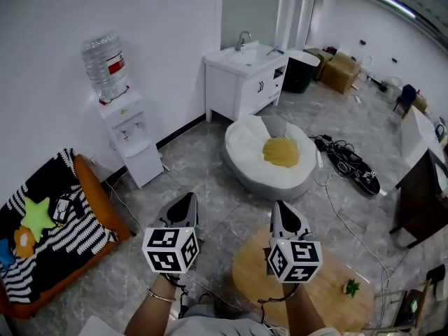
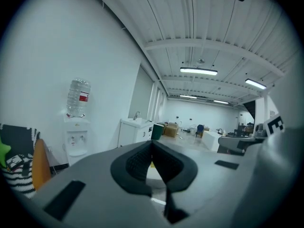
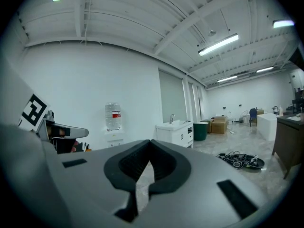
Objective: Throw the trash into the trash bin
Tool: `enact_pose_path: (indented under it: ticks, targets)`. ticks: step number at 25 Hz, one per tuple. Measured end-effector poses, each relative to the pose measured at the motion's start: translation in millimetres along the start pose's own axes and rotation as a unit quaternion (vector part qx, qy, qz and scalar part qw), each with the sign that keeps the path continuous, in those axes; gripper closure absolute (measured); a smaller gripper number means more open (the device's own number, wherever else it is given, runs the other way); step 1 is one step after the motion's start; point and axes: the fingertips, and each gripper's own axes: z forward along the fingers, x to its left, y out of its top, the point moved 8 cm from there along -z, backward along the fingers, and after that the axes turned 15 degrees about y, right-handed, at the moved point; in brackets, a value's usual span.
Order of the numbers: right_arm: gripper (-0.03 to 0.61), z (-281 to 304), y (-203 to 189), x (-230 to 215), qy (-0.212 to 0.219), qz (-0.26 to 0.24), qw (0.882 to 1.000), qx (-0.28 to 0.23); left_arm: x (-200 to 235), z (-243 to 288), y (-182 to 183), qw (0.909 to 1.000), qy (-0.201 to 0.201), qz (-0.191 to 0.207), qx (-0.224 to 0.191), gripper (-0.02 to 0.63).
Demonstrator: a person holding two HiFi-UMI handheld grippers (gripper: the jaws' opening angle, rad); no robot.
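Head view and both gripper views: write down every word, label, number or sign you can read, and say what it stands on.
No text can be read in any view.
Red label on the water bottle: print too small to read.
Left cube and right cube: black-and-white square patterns only, no letters or digits.
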Motion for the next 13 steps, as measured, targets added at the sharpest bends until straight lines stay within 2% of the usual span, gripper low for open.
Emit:
enact_pose_path:
  ticks: [8,13]
  targets:
    - [0.580,-16,-7,14,-0.005,-0.007,1.000,-0.009,2,-21,-9,0.9999,-0.008,0.010,-0.006,0.621]
    - [0.580,-6,-6,15,-0.004,-0.017,1.000,0.001,6,-15,-9,1.0000,-0.004,0.006,-0.001,0.621]
